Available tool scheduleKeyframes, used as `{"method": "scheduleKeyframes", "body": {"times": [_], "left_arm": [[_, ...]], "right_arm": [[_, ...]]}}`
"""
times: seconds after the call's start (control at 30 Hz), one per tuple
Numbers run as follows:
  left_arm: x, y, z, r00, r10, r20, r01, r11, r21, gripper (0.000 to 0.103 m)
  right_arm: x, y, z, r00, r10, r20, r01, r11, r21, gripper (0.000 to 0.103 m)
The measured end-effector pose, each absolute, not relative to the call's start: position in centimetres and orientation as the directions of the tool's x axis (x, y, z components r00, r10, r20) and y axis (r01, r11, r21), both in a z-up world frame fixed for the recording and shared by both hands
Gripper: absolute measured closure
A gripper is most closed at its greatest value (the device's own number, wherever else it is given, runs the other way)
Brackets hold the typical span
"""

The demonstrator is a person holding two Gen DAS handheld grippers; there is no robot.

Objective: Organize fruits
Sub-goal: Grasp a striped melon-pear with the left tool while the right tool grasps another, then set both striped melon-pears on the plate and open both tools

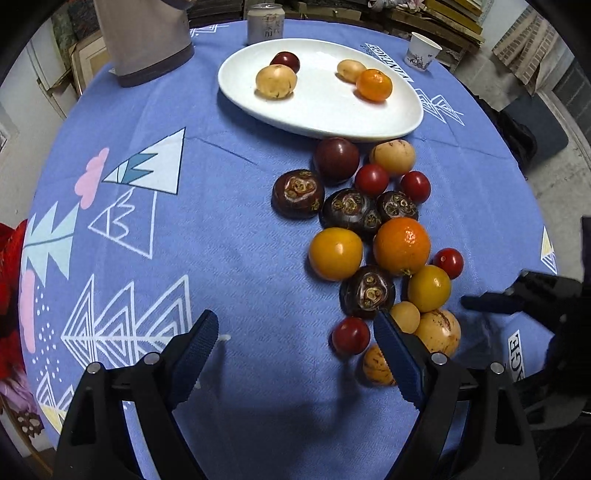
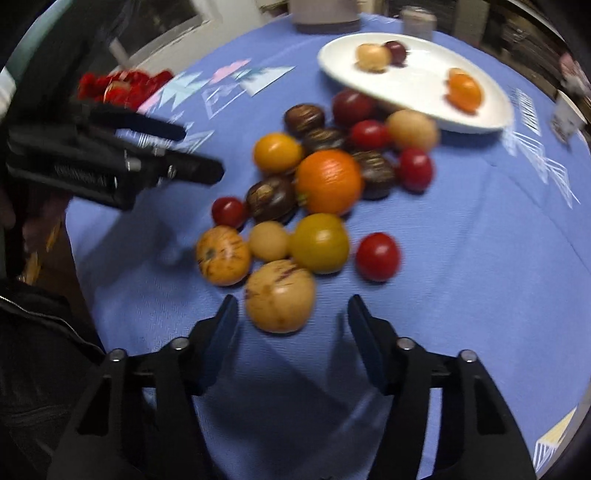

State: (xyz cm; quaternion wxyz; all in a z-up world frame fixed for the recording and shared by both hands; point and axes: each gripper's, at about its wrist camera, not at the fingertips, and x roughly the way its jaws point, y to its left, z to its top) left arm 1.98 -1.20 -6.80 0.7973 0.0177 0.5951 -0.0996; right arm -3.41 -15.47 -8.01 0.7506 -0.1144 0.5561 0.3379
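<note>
A pile of fruit lies on the blue tablecloth: an orange [image 1: 402,245] [image 2: 328,181], yellow tomatoes [image 1: 335,253], red tomatoes [image 1: 351,335], dark water chestnuts [image 1: 298,193] and pale striped melons [image 1: 438,331] [image 2: 280,300]. A white oval plate [image 1: 325,110] [image 2: 491,110] at the far side holds several fruits, among them a small orange [image 1: 373,85]. My left gripper [image 1: 297,332] is open and empty, just left of the pile's near end. My right gripper [image 2: 291,317] is open and empty, with the nearest pale melon just beyond its jaws. The right wrist view is blurred.
A drink can [image 1: 265,23], a grey jug [image 1: 147,40] and a paper cup [image 1: 423,51] stand at the table's far edge. Something red [image 1: 11,295] lies at the left edge. The left gripper shows in the right wrist view [image 2: 201,149]; the right one shows in the left wrist view [image 1: 480,303].
</note>
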Motion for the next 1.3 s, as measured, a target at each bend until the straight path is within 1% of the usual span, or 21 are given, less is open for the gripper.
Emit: {"method": "scheduleKeyframes", "body": {"times": [0.07, 0.2, 0.37, 0.5, 0.53, 0.57, 0.6, 0.63, 0.67, 0.73, 0.83, 0.87, 0.93, 1.0, 1.03, 1.17, 1.3], "left_arm": [[1.7, -0.9, -7.0, 0.260, -0.133, -0.956, 0.174, 0.981, -0.089, 0.016], [0.8, -1.0, -7.2, 0.240, -0.159, -0.958, 0.204, 0.973, -0.111, 0.016], [-0.8, -3.0, -6.9, 0.197, -0.243, -0.950, 0.339, 0.926, -0.167, 0.016], [-1.5, -4.8, -7.3, 0.145, -0.294, -0.945, 0.416, 0.885, -0.211, 0.018], [-1.6, -5.2, -7.7, 0.128, -0.299, -0.946, 0.422, 0.879, -0.221, 0.020], [-1.7, -5.3, -8.0, 0.112, -0.303, -0.946, 0.422, 0.877, -0.231, 0.026], [-1.7, -5.5, -8.3, 0.097, -0.307, -0.947, 0.420, 0.875, -0.241, 0.029], [-1.8, -5.6, -8.7, 0.080, -0.308, -0.948, 0.412, 0.876, -0.250, 0.036], [-1.7, -5.7, -9.1, 0.064, -0.308, -0.949, 0.403, 0.878, -0.257, 0.041], [-1.6, -5.6, -9.8, 0.040, -0.304, -0.952, 0.377, 0.887, -0.268, 0.042], [-1.6, -5.4, -9.9, 0.060, -0.309, -0.949, 0.347, 0.898, -0.270, 0.046], [-1.5, -5.4, -9.9, 0.067, -0.310, -0.948, 0.343, 0.900, -0.270, 0.051], [-1.3, -5.6, -9.9, 0.073, -0.298, -0.952, 0.332, 0.907, -0.258, 0.052], [-1.3, -5.8, -9.9, 0.084, -0.277, -0.957, 0.329, 0.914, -0.236, 0.056], [-1.3, -5.9, -9.8, 0.084, -0.282, -0.956, 0.328, 0.914, -0.241, 0.063], [-0.8, -5.9, -9.5, 0.095, -0.271, -0.958, 0.315, 0.921, -0.229, 0.063], [-0.9, -4.3, -7.2, 0.140, -0.291, -0.946, 0.314, 0.919, -0.236, 0.063]], "right_arm": [[-3.7, -14.4, -8.9, 0.158, 0.346, -0.925, -0.655, 0.738, 0.164, 0.058], [-3.7, -14.3, -9.1, 0.168, 0.352, -0.921, -0.662, 0.732, 0.159, 0.060], [-3.0, -17.0, -8.5, 0.136, 0.384, -0.913, -0.583, 0.776, 0.239, 0.060], [-2.7, -19.1, -8.1, 0.137, 0.383, -0.914, -0.534, 0.805, 0.257, 0.060], [-2.6, -19.5, -8.0, 0.139, 0.380, -0.915, -0.524, 0.812, 0.258, 0.060], [-2.5, -19.9, -7.9, 0.142, 0.378, -0.915, -0.517, 0.817, 0.257, 0.060], [-2.7, -19.9, -7.9, 0.144, 0.378, -0.915, -0.513, 0.819, 0.258, 0.060], [-2.7, -20.2, -7.9, 0.144, 0.379, -0.914, -0.509, 0.821, 0.260, 0.060], [-2.7, -20.3, -7.8, 0.145, 0.381, -0.913, -0.507, 0.821, 0.262, 0.060], [-2.7, -20.2, -7.6, 0.144, 0.385, -0.912, -0.511, 0.818, 0.264, 0.060], [-2.7, -20.3, -7.6, 0.135, 0.389, -0.911, -0.519, 0.811, 0.269, 0.060], [-2.7, -20.3, -7.6, 0.132, 0.388, -0.912, -0.522, 0.809, 0.269, 0.060], [-2.8, -20.2, -7.7, 0.128, 0.387, -0.913, -0.527, 0.806, 0.268, 0.060], [-2.5, -19.7, -7.8, 0.127, 0.388, -0.913, -0.533, 0.803, 0.267, 0.060], [-2.5, -19.8, -7.7, 0.128, 0.390, -0.912, -0.536, 0.801, 0.267, 0.060], [-2.2, -20.0, -7.2, 0.133, 0.397, -0.908, -0.541, 0.797, 0.269, 0.060], [-1.6, -20.4, -6.0, 0.149, 0.420, -0.895, -0.537, 0.795, 0.284, 0.060]]}}
